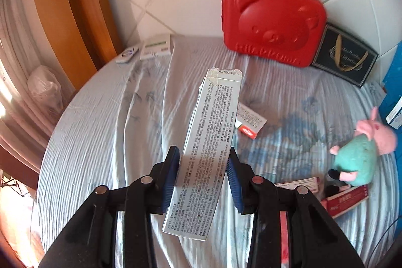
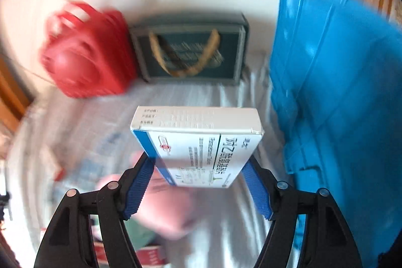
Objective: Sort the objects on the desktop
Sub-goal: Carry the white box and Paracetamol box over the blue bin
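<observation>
My left gripper is shut on a long white carton covered in small print; the carton is lifted above the striped cloth and its torn end points away from me. In the right wrist view my right gripper is shut on a white and blue medicine box, its blue pads pressing the two short sides. That box is held in the air in front of a blue plastic bin on the right. The background of this view is blurred by motion.
A red bear-faced case and a dark gift bag lean against the white wall. On the cloth lie a small red and white box, a pig plush, red packets, a remote and a white box.
</observation>
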Demonstrator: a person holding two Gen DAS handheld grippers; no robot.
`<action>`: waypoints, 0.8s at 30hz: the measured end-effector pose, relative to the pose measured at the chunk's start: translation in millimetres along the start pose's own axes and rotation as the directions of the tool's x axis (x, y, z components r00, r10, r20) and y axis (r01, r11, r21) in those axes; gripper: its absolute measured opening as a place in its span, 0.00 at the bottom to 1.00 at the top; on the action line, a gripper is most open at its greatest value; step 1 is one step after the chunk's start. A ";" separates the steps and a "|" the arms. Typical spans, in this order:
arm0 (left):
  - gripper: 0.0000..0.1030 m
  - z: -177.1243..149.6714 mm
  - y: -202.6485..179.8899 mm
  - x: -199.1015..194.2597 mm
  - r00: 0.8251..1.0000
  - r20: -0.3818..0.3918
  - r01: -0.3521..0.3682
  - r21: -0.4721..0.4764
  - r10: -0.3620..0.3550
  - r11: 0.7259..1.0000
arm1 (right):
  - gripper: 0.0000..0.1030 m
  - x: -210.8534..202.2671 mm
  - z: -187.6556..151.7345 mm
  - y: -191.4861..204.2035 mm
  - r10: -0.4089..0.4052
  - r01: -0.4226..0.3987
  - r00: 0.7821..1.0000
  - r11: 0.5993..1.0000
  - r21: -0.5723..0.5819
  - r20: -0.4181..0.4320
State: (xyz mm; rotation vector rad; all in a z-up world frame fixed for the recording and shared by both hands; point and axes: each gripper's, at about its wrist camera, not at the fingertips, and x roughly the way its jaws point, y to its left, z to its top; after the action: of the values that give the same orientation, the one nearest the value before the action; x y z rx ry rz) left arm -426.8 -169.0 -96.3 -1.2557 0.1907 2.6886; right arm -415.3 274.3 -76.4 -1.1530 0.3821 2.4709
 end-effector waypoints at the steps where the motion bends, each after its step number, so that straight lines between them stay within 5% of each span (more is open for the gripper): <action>1: 0.36 -1.1 -1.1 -10.6 1.000 0.016 0.007 0.002 -0.007 1.000 | 0.70 -23.7 -1.7 5.0 0.027 -0.027 0.999 1.000 0.000 0.036; 7: 0.36 -17.4 -15.8 -64.3 0.994 0.098 0.053 0.040 -0.057 0.998 | 0.70 -118.7 -29.4 23.7 0.118 -0.118 0.982 0.993 -0.009 0.149; 13: 0.36 -35.5 -40.5 -107.9 0.976 0.148 0.144 0.113 -0.160 0.983 | 0.70 -190.2 -77.1 25.1 0.144 -0.141 0.975 0.989 -0.031 0.170; 19: 0.36 -47.4 -81.4 -147.5 0.945 0.188 0.235 0.177 -0.267 0.956 | 0.70 -245.9 -101.0 1.4 0.159 -0.161 0.959 0.987 -0.008 0.234; 24: 0.36 -60.6 -138.6 -200.6 0.909 0.248 0.284 0.214 -0.334 0.934 | 0.70 -304.1 -103.8 -46.9 0.168 -0.174 0.922 0.985 -0.015 0.350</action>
State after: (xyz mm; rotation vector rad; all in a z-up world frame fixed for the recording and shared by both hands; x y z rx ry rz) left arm -226.3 -64.2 13.2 -0.7669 0.1663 2.4725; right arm -145.7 205.4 90.9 -0.6722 0.4108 2.7503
